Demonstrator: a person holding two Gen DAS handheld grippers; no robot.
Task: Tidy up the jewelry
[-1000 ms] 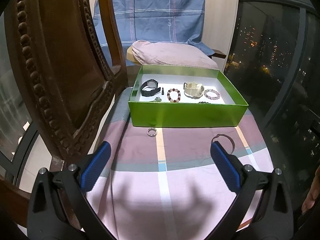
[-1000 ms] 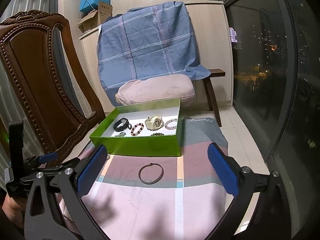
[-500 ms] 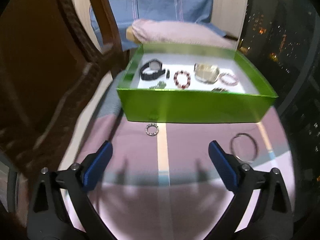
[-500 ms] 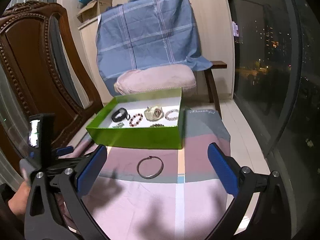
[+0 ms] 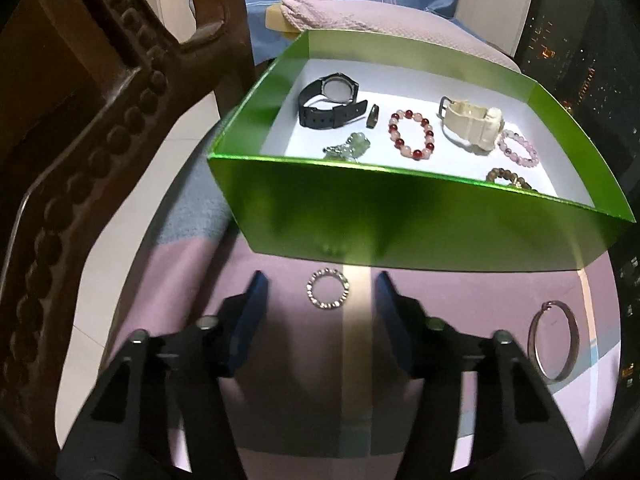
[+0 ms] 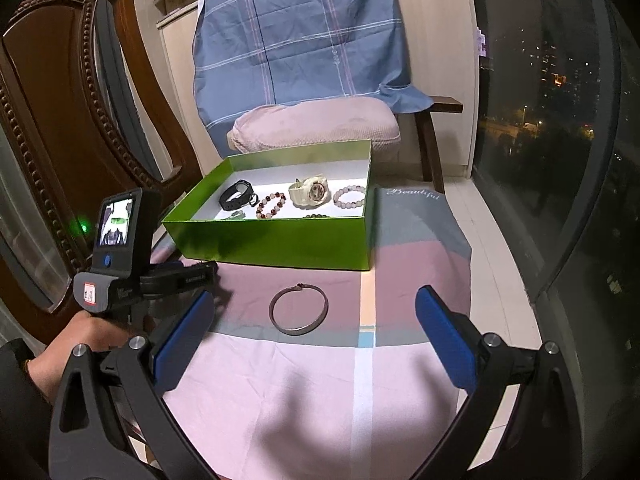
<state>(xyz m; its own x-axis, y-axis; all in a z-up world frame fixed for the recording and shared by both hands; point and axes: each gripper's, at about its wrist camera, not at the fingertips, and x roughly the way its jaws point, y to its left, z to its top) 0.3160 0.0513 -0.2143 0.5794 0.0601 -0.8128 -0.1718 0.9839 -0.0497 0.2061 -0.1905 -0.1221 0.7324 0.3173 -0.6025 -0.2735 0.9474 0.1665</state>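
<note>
Left claw (image 5: pixel 320 300) pointing down at the striped pink cloth (image 5: pixel 280 420), jaws closing in around a small beaded ring (image 5: pixel 328 289) but not touching it yet, ring lying flat just in front of the green box (image 5: pixel 400 220). Right claw (image 6: pixel 316 340) spread wide, nothing in it, hanging over the same cloth with the silver bangle (image 6: pixel 298 310) lying ahead of it, also in front of the box. Inside the box: black watch (image 5: pixel 330 100), red-and-pink bead bracelet (image 5: pixel 412 134), cream watch (image 5: pixel 474 125), pale pink bead bracelet (image 5: pixel 518 148), a brown beaded one (image 5: pixel 508 178) by the front wall, plus a greenish pendant (image 5: pixel 348 148). Carved wooden chair (image 5: pixel 80 120) left of the box.
</note>
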